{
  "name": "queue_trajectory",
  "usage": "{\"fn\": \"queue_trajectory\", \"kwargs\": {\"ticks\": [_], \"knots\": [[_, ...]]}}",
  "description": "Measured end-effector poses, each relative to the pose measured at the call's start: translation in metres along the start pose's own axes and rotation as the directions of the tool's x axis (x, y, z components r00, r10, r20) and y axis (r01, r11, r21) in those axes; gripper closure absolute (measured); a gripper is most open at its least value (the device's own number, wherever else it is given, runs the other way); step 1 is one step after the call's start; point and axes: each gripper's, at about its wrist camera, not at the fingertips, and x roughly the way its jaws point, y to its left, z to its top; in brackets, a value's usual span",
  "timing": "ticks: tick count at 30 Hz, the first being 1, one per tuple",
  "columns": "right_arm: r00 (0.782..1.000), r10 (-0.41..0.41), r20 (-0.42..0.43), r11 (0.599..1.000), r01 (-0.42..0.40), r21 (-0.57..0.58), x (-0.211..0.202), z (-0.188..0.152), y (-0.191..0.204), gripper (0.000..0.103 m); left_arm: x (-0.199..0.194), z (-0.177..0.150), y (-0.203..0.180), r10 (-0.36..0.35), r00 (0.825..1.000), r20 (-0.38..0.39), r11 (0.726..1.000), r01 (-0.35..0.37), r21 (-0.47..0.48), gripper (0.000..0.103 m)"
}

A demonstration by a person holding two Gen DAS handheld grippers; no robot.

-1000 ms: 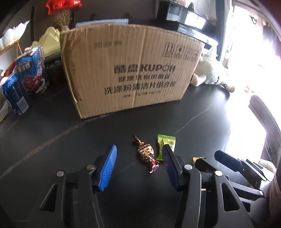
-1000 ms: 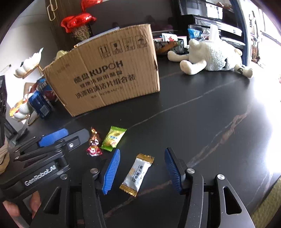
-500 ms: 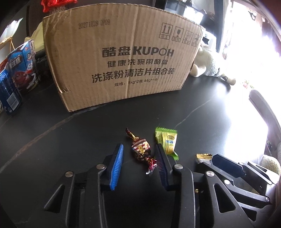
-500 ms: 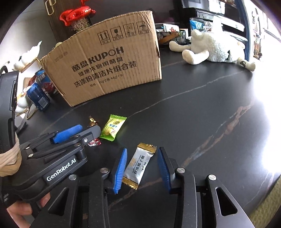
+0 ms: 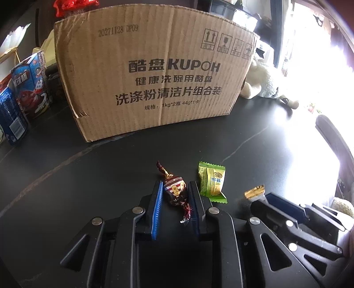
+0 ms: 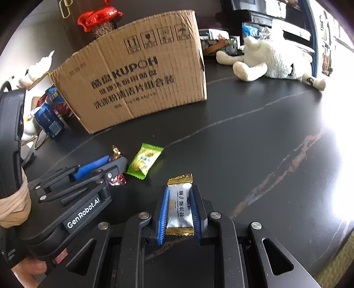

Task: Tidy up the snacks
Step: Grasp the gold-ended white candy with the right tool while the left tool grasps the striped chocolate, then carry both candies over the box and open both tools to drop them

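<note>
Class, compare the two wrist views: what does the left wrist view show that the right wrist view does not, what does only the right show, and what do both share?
Only the left wrist view shows the striped twist candy whole, squeezed in the left tool, and the box's printed date code.

Only the right wrist view shows the white coconut candy whole, clamped in the right tool, and the red foil balloon whole.

Both show the cardboard box, green candy, plush sheep and black table.

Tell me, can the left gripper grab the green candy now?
Probably not yet. The left gripper is shut on the striped twist-wrapped candy. The green candy lies right beside its finger, uncovered, so it looks reachable once that gripper is free.
</note>
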Motion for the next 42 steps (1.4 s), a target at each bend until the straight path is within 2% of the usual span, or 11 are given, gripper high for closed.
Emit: {"fn": "queue_trajectory", "kwargs": {"ticks": [6,16,20,26,36,42], "knots": [[0.998,0.000,0.056,1.000,0.001,-0.014,-0.008,0.009,-0.003,0.082,-0.014,0.001,-0.003,0.003,1.000,0.027,1.000,-0.003,0.007,0.080],[0.995,0.016,0.099,0.998,-0.011,-0.056,-0.014,0.020,0.000,0.082,-0.038,0.003,-0.001,0.007,0.998,0.060,1.000,-0.008,0.005,0.080],[0.992,0.009,0.124,0.998,-0.001,-0.061,-0.019,0.026,-0.001,0.082,-0.053,0.006,-0.001,0.031,0.996,0.086,0.999,-0.032,0.005,0.080],[0.990,0.033,0.136,0.998,-0.026,-0.050,-0.027,0.034,-0.004,0.082,-0.068,0.010,-0.002,0.065,0.992,0.111,0.998,-0.066,0.002,0.080],[0.981,0.084,0.175,0.993,-0.068,-0.098,-0.045,0.035,0.012,0.082,-0.093,0.009,0.003,0.117,0.985,0.129,0.993,-0.116,-0.012,0.080],[0.972,0.111,0.206,0.989,-0.088,-0.117,-0.062,0.045,0.024,0.082,-0.112,0.027,0.007,0.105,0.983,0.154,0.994,-0.099,-0.041,0.080]]}}
